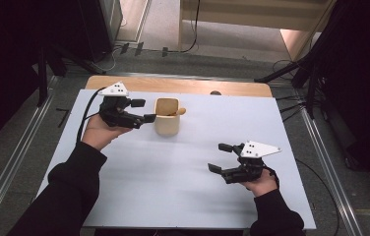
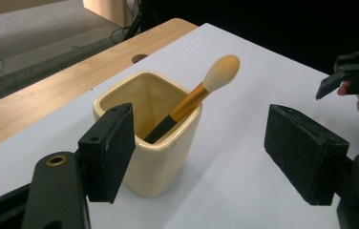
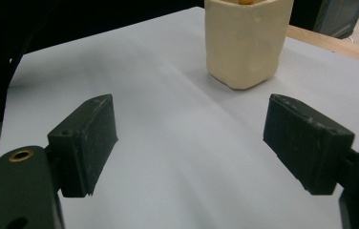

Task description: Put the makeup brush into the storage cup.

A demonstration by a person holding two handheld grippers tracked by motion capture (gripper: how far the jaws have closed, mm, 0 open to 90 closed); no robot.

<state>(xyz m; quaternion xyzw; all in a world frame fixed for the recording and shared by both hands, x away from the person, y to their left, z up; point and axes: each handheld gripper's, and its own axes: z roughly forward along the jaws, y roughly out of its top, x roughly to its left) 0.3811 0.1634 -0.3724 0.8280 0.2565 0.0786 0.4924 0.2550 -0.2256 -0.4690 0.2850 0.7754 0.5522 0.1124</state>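
While both hands rest over the white sheet (image 1: pixel 173 162) that covers the wooden table (image 1: pixel 183 86), each gripper has its jaws spread wide and holds nothing. In the high view the left gripper (image 1: pixel 143 110) is at about ten o'clock from the middle of the sheet, and its jaws point to three o'clock, toward a cream square cup (image 1: pixel 167 117). The cup stands upright on the sheet, a little past the middle toward twelve o'clock, just beside the left gripper's jaw tips; whether a tip touches the cup's wall I cannot tell. Inside the cup leans a makeup brush (image 1: pixel 179 112), with its pale tuft over the rim at the three o'clock side.

In the left gripper view the cup (image 2: pixel 154 143) is seen partly behind the near jaw pad (image 2: pixel 108 152), and the brush (image 2: pixel 194 98) shows a black handle down in the cup, a golden ferrule on the rim, and the soft tuft in the air. The other jaw pad (image 2: pixel 304 152) is well apart, over bare sheet.

The right gripper (image 1: pixel 221 158) is at about four o'clock on the sheet, well apart from the cup, with its jaws pointing to nine o'clock. In the right gripper view the two pads (image 3: pixel 84 143) stand wide over the bare sheet (image 3: pixel 182 157), and the cup (image 3: pixel 247 40) stands farther away at twelve o'clock.
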